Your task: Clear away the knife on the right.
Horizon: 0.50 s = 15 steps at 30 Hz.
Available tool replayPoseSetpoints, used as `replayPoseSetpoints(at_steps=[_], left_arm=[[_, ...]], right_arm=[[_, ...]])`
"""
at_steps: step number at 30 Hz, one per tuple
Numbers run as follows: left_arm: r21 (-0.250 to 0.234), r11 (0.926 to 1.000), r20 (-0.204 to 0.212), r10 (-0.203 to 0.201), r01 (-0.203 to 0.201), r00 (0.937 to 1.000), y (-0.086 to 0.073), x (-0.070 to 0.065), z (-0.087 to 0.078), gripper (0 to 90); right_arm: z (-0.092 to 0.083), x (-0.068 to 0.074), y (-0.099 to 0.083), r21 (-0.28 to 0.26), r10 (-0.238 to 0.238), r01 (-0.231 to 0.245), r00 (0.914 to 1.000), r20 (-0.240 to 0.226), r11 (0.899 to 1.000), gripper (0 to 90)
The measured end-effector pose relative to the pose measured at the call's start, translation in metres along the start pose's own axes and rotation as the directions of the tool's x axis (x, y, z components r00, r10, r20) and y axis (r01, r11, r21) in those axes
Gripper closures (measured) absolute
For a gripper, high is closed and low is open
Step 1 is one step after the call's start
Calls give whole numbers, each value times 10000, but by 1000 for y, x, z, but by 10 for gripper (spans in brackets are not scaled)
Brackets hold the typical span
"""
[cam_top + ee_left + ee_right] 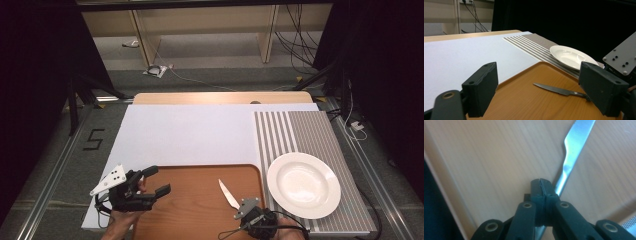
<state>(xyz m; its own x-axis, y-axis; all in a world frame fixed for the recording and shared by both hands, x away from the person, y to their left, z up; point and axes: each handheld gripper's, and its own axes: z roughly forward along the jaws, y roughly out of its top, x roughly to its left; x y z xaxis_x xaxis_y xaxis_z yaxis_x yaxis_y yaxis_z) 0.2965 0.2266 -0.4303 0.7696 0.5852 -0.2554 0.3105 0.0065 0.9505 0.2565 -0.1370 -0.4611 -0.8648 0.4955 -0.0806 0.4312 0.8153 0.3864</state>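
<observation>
The knife (228, 193) is clamped by its handle in the right tongs (541, 185) over the tray (192, 210), to be kept level; the left tongs (152, 181) are held open.

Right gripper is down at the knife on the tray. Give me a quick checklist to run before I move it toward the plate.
1. Right gripper jaws closed: ok, they meet with no gap in the right gripper view.
2. Knife actually clamped: cannot tell; its handle runs down beside and behind the closed jaws, not visibly between them.
3. Knife lifted off the wooden tray: not ok; in the left gripper view the blade appears to lie flat on it.
4. Plate free to receive: ok, it is empty and sits on the striped mat right of the tray.
5. Left gripper out of the path: ok, open over the tray's left edge.
</observation>
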Motion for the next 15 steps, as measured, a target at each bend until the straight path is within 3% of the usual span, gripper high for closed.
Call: replayPoseSetpoints(at_steps=[15], left_arm=[[-1,10000,-5,4,-4,10000,0,0,0,161]], right_arm=[[-5,-11,-15,117,516,-522,9975,485,9986,900]])
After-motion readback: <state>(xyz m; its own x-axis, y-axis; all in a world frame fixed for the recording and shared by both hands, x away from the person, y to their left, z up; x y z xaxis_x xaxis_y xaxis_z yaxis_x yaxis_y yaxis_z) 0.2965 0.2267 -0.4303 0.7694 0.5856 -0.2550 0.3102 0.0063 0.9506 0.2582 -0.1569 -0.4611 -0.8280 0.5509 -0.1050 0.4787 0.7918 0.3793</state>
